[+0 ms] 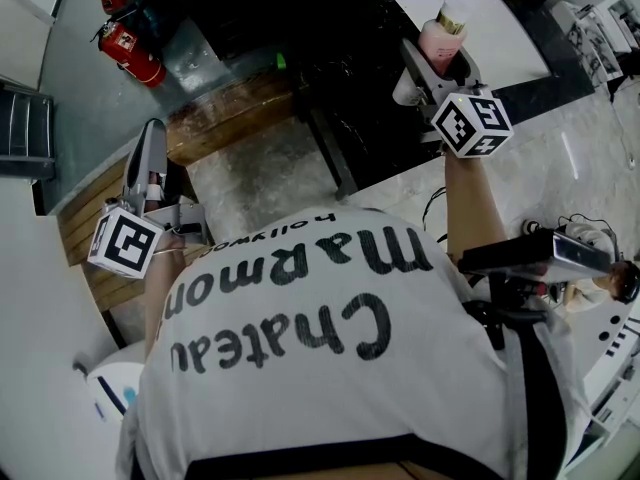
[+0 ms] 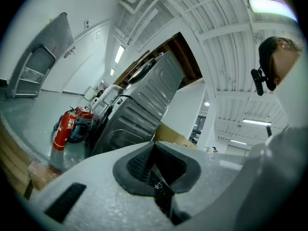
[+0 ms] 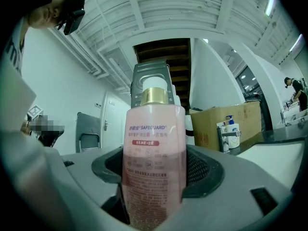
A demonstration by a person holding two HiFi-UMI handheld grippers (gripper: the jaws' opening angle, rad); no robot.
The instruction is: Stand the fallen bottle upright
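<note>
Right gripper (image 1: 437, 63) outstretched, clamping pink bottle (image 1: 443, 38) (cap up), left gripper (image 1: 150, 143) low, jaws together.

Head view: the left gripper (image 1: 152, 140) sits at centre left and the right gripper (image 1: 440, 66) at upper right, well apart. The bottle (image 1: 442, 34) sits between the right gripper's jaws, in front of a flat sheet (image 1: 505, 28). Fire extinguishers (image 1: 132, 53) lie at upper left. Right gripper view: a cardboard box (image 3: 226, 124) stands behind and to the right of the bottle.
</note>
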